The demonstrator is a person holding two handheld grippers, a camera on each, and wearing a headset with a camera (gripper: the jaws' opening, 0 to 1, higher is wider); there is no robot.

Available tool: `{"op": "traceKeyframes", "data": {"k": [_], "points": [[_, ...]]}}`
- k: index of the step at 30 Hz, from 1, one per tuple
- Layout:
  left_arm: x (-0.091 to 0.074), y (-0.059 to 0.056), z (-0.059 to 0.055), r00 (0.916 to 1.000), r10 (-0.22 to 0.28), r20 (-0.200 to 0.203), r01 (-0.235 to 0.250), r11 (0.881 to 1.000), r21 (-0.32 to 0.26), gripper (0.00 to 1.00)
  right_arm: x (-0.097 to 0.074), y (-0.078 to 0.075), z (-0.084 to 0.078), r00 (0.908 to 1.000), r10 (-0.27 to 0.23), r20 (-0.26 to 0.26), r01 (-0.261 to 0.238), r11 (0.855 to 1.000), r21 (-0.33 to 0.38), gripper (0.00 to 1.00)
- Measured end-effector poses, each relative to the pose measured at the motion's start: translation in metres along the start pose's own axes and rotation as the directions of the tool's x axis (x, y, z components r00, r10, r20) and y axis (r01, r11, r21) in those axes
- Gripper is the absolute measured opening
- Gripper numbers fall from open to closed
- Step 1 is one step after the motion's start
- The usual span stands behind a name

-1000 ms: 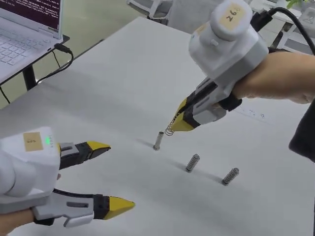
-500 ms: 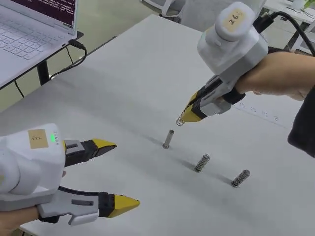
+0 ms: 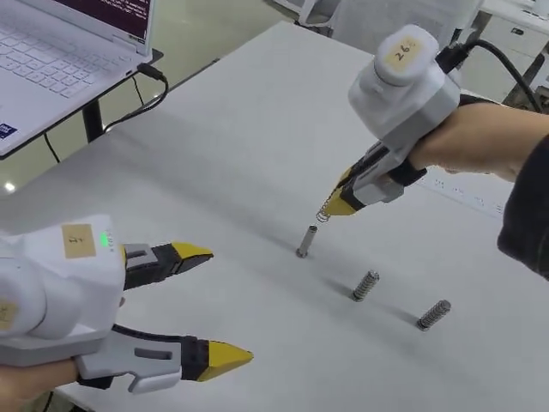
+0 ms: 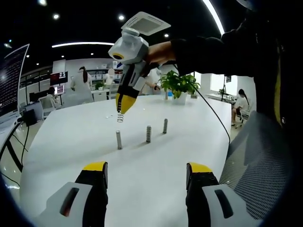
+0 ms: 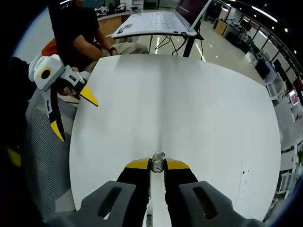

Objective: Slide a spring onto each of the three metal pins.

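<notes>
Small coiled metal spring pinched at the tips of the right gripper, close above the short bare metal pin.

An open silver laptop sits at the far left, beside the white table. At the near left the left gripper hovers over the table, its yellow-tipped fingers spread wide and holding nothing. Right of it the bare pin stands upright. The right gripper slants down from the far right with its fingers narrowed onto the spring, which juts out past the yellow tips. The spring's free end hangs just above and slightly right of the pin's top, apart from it. Farther right stand the middle spring-covered metal pin and the rightmost spring-covered metal pin.
</notes>
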State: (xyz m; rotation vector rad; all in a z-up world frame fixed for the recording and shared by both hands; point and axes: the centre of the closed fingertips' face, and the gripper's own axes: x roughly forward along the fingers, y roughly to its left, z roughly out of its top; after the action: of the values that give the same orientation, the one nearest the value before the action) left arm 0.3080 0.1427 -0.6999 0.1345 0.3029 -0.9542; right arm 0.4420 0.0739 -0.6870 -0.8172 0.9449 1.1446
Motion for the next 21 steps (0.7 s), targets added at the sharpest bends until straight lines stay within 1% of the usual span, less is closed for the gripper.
{"op": "traceKeyframes", "data": {"k": [4, 10, 17, 21], "points": [[0.001, -0.001, -0.001, 1.0000, -0.003, 0.000, 0.003, 1.000, -0.005, 0.63, 0.007, -0.005, -0.002, 1.0000, 0.003, -0.009, -0.003, 1.000, 0.007, 0.08], [0.001, -0.001, -0.002, 1.0000, 0.000, 0.002, 0.000, 1.000, -0.014, 0.62, 0.016, -0.006, -0.004, 0.9997, 0.007, -0.023, -0.007, 1.000, 0.005, 0.08], [0.000, -0.002, -0.004, 1.0000, 0.003, 0.001, -0.003, 1.000, -0.021, 0.62, 0.021, -0.008, -0.003, 0.9996, 0.016, -0.025, -0.015, 1.000, 0.015, 0.08], [-0.001, -0.001, -0.004, 1.0000, 0.006, 0.000, -0.006, 1.000, -0.026, 0.61, 0.025, -0.007, -0.006, 0.9991, 0.018, -0.038, -0.017, 1.000, 0.016, 0.08]]}}
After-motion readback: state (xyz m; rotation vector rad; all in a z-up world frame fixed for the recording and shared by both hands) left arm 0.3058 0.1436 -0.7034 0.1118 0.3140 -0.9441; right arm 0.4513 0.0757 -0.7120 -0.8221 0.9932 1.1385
